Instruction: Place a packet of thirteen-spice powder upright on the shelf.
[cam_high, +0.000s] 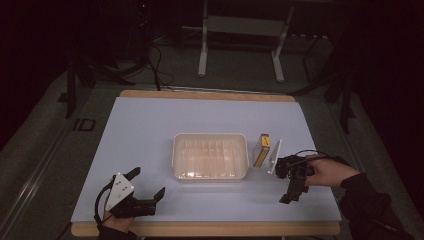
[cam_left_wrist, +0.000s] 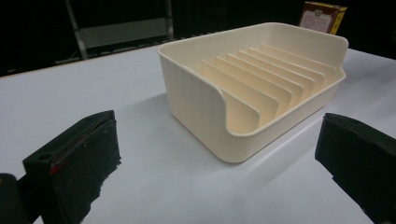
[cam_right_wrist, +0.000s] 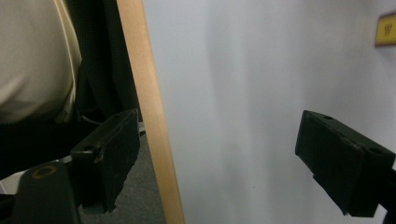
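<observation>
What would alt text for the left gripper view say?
A cream slotted tray sits on the white table, seen between the left gripper's two open black fingers, which hold nothing. A red and yellow box stands upright just behind the tray's far wall.

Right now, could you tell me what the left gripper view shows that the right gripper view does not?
The left gripper view has the cream slotted tray with its upright dividers, and a yellow-and-red box standing behind its far rim. The right gripper view has the table's wooden edge, a person's light shirt beyond it, and a yellow corner at the picture's edge. Both show the white tabletop and a pair of open black jaws with nothing between them.
</observation>
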